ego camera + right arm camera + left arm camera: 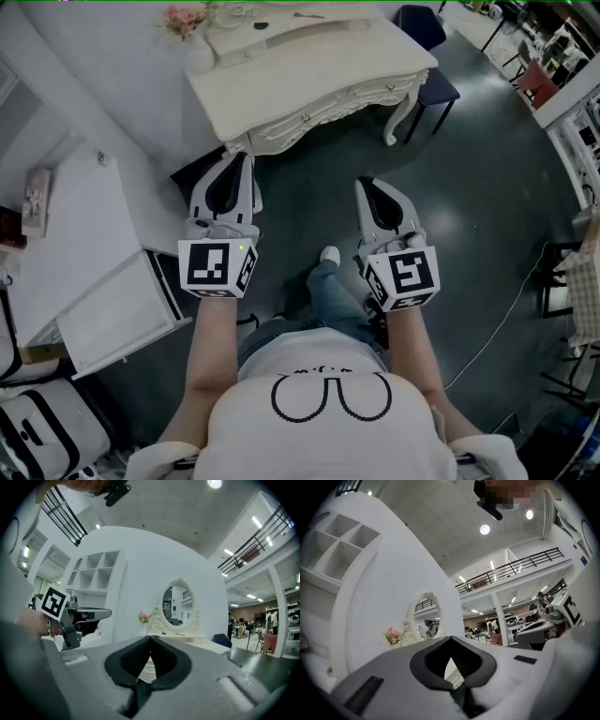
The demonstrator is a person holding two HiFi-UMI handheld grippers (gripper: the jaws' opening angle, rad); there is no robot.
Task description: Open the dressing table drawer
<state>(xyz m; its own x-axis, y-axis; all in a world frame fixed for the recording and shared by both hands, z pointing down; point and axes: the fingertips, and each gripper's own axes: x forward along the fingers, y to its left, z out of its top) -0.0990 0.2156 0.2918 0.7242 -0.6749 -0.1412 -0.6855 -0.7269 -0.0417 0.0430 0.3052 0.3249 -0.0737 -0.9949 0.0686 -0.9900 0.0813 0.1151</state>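
Note:
The cream dressing table [309,56] stands ahead on the dark floor, with its carved drawer front [319,114] and small knobs facing me. Its oval mirror [177,605] and pink flowers [144,617] show in the right gripper view, and the mirror [426,616] also shows in the left gripper view. My left gripper [244,157] is held level, just short of the table's left front corner, shut and holding nothing. My right gripper [365,184] hangs further back over the floor, below the table's right half, and is also shut and empty. Both stay apart from the drawer.
A dark blue chair [429,33] stands beside the table's right end. A white cabinet [84,253] with a lowered flap fills the left side, close to my left arm. A white cable [506,314] crosses the floor at the right, near a black-framed chair [562,281].

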